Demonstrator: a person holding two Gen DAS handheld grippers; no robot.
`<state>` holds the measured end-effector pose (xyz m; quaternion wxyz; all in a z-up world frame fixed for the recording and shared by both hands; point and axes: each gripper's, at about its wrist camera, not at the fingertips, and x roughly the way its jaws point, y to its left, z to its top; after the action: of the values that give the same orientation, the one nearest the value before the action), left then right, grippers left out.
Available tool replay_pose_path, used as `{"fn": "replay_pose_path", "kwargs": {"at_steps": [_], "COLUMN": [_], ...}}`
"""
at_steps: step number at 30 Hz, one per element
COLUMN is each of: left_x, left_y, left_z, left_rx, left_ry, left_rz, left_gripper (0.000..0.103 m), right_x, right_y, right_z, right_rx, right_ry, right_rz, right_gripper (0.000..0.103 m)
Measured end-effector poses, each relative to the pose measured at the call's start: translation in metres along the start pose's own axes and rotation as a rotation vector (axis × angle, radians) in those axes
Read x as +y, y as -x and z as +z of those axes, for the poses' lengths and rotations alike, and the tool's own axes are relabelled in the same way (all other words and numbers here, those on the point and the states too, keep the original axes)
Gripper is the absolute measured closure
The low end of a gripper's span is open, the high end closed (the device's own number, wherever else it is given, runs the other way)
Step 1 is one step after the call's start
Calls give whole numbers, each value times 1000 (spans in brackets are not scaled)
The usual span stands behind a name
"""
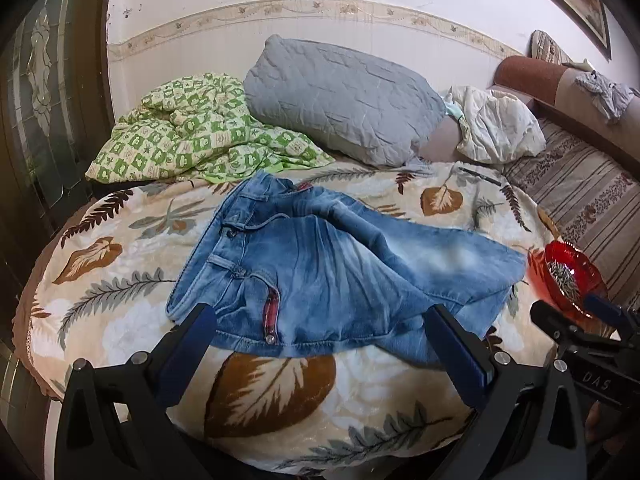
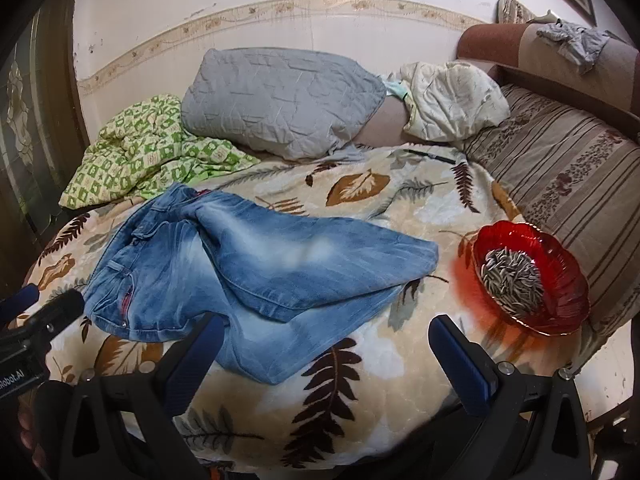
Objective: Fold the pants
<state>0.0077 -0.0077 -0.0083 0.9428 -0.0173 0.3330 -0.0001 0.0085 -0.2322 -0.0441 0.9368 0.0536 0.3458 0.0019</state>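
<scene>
Faded blue jeans (image 1: 320, 276) (image 2: 240, 268) lie rumpled on a leaf-print blanket (image 1: 120, 308) (image 2: 380, 208), waistband to the left, legs crossed over each other toward the right. My left gripper (image 1: 320, 320) hovers open over the near edge of the jeans, around the hip and pocket, with nothing pressed between its blue pads. My right gripper (image 2: 324, 332) stands open above the near leg end and the blanket. Each gripper shows at the edge of the other's view: the right gripper (image 1: 572, 312) beside the bowl, the left gripper (image 2: 48, 300) by the waistband.
A red glass bowl (image 1: 576, 276) (image 2: 532, 276) of seeds sits on the blanket right of the jeans. Behind lie a green checked quilt (image 1: 192, 136), a grey pillow (image 1: 344, 96), a white bundle (image 2: 448, 100), a dark pen (image 2: 432, 156) and a striped cushion (image 2: 560, 160).
</scene>
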Motion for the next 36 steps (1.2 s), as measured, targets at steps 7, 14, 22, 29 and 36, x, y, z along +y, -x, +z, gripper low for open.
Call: {"fn": "replay_pose_path", "kwargs": {"at_steps": [7, 14, 22, 29, 36], "left_x": [-1, -1, -1, 0, -1], "left_y": [-4, -5, -4, -3, -3], "left_z": [-5, -4, -4, -3, -4], "left_rx": [20, 25, 30, 30, 34], "left_ry": [-14, -20, -28, -22, -29], "left_rz": [11, 31, 47, 53, 49], "left_gripper": [0, 0, 0, 0, 0], "right_x": [5, 7, 3, 8, 6], "right_y": [4, 3, 3, 5, 4], "right_z": [-2, -3, -4, -4, -5], "right_rx": [-9, -6, -3, -9, -6], "right_ry": [10, 10, -1, 24, 21], "right_rz": [-8, -2, -2, -3, -8], "right_gripper": [0, 0, 0, 0, 0]}}
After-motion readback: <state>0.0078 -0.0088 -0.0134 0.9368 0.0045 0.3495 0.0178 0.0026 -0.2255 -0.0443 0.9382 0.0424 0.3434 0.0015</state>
